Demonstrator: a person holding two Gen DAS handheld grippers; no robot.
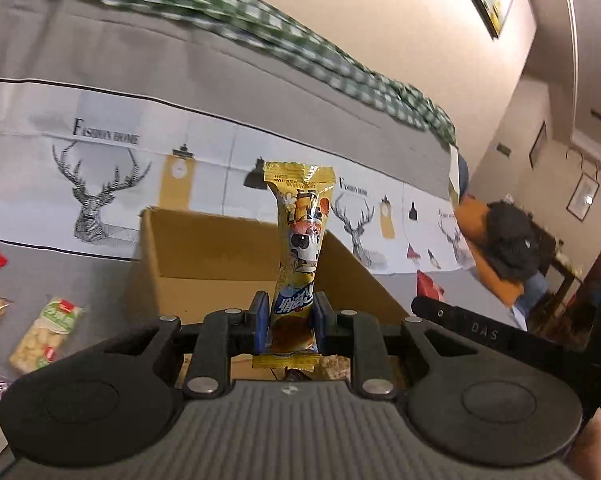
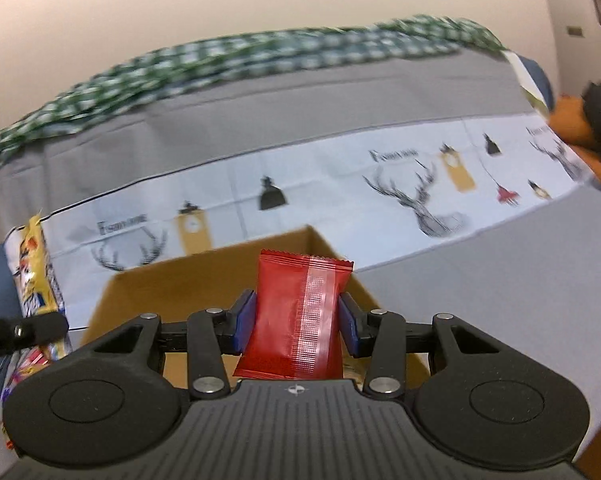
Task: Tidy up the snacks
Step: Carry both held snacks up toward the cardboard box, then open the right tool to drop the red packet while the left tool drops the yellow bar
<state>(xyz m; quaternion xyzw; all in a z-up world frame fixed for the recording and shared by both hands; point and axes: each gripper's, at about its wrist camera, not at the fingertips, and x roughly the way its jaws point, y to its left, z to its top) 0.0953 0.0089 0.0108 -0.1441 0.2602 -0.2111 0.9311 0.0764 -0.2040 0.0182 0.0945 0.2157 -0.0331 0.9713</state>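
Over box [image 1: 204,256]: yellow snack [image 1: 300,248] upright, clenched low between left gripper [image 1: 290,320] pads; red packet [image 2: 300,316] pinched in right gripper [image 2: 296,324]. Left view only: green packet [image 1: 46,334] beside box, on sofa [image 1: 80,268].

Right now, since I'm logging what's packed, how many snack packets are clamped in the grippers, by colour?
Yellow: 1, the yellow cartoon packet in the left gripper, over the cardboard box.
Red: 1, the red packet in the right gripper.
Total: 2.
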